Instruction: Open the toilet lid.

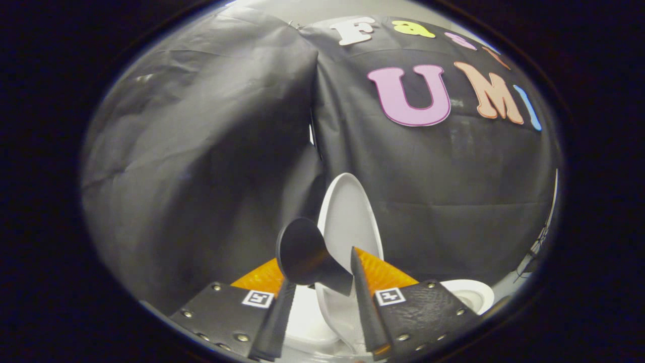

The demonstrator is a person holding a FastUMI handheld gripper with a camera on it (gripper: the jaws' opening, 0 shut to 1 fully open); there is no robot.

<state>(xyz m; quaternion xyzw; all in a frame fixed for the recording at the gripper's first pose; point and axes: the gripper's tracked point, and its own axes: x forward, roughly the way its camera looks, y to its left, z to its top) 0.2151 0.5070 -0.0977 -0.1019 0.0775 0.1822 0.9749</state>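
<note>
Lid (347, 212) stands upright at 12 o'clock from the gripper (327, 282), its edge between the fingers; contact is unclear, likely steadying it open above the bowl (471, 292).

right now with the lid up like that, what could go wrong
1. The toilet lid stands upright between the fingers of the claw, close to the black cloth wall. Whether it leans on anything cannot be told; if let go too soon, it might drop back onto the bowl rim.
2. A dark cone-shaped piece sits against the lid near the fingers. Pulling away sideways could drag the lid along.
</note>
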